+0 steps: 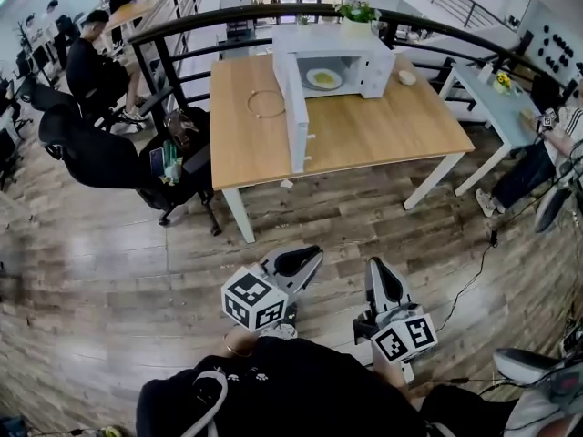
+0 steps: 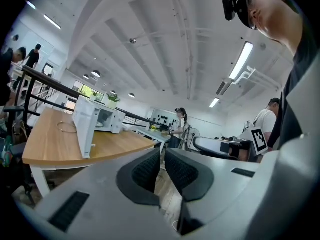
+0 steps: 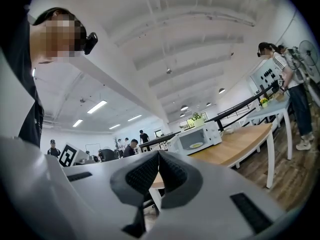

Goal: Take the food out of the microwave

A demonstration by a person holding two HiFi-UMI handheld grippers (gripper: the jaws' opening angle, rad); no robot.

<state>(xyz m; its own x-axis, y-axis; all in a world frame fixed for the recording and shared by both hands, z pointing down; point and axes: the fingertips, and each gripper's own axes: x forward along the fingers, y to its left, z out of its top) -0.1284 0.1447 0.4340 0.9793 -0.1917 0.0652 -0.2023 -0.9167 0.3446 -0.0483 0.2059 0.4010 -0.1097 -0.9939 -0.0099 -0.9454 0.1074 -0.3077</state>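
Note:
A white microwave (image 1: 339,62) stands at the far side of a wooden table (image 1: 383,135), its door (image 1: 297,121) swung wide open toward me. Inside it lies a plate of yellow food (image 1: 324,78). Both grippers are held low over the wooden floor, well short of the table. My left gripper (image 1: 308,260) is shut with nothing between its pads. My right gripper (image 1: 377,271) is also shut and empty. The left gripper view shows the microwave (image 2: 102,119) and its open door (image 2: 84,126) far ahead of the left gripper (image 2: 162,154). In the right gripper view the microwave (image 3: 196,138) stands far beyond the right gripper (image 3: 158,156).
A cable loop (image 1: 266,104) and a small pale object (image 1: 407,77) lie on the table, with a plant (image 1: 357,11) behind the microwave. Black office chairs (image 1: 100,157) crowd the left side. A pale table (image 1: 492,98) and seated people are at the right. A cable (image 1: 469,285) trails across the floor.

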